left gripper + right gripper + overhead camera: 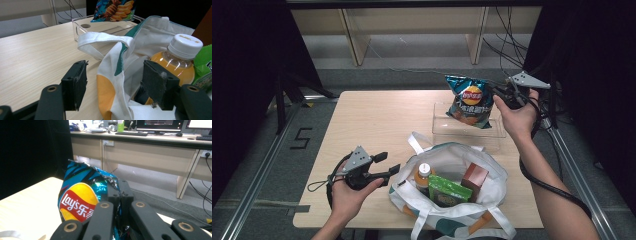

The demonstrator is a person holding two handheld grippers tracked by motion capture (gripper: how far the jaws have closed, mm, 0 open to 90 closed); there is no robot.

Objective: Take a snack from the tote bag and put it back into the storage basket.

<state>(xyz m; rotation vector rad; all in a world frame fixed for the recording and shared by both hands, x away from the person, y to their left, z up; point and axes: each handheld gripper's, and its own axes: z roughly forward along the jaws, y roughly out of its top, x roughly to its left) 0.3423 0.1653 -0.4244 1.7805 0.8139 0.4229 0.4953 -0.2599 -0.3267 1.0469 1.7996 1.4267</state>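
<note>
Nearest the camera, my left tool [386, 165] sat with its jaws spread wide and nothing gripped, poised at the rim of the white tote bag [492, 170], where an orange drink bottle [178, 65] stood beside a green packet [448, 190] and a brown box [474, 179]. My right tool [120, 192] was clamped tight on the top edge of the chip bag [470, 101], which hung above the clear tray [467, 131] at the far side of the desk [372, 125].

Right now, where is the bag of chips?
In the high view the bag of chips hangs pinched in the right gripper, above the clear tray behind the tote bag.
</note>
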